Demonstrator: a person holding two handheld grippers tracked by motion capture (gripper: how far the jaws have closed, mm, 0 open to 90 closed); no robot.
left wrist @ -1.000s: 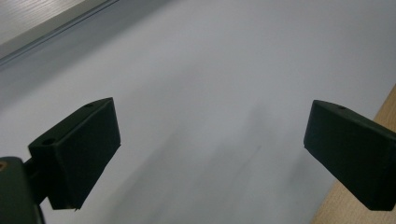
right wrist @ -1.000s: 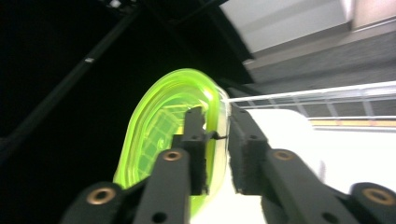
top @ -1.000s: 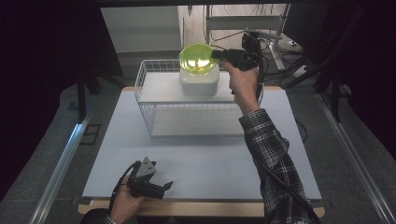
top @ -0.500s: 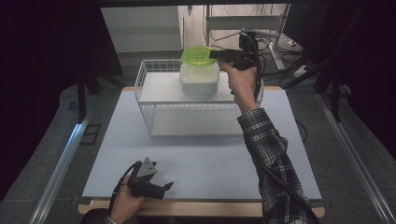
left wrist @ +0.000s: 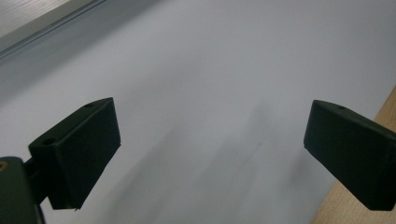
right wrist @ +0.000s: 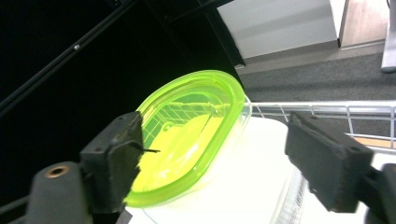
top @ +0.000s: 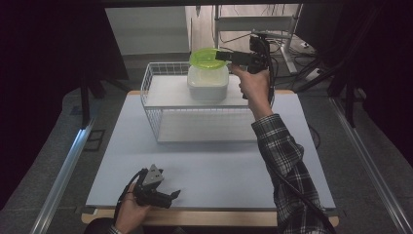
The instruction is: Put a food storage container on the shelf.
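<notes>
Two grippers are in play. Up at about one o'clock in the high view, the right gripper [top: 220, 55] is held level beside the green lid [top: 204, 57], and its jaws have just been opening; in the right gripper view the right gripper [right wrist: 212, 161] stands wide apart, with the green lid [right wrist: 189, 135] lying tilted ahead between the jaws and neither pad pressing on it. That lid sits askew on top of the white container [top: 208, 82], its far edge raised, overhanging toward ten o'clock. The container stands on the upper shelf of the wire basket [top: 160, 105], at the far middle of the pale table mat [top: 219, 170]. Down at seven o'clock the left gripper [top: 171, 196] rests low over the mat in the person's hand, jaws spread wide with nothing between them.
</notes>
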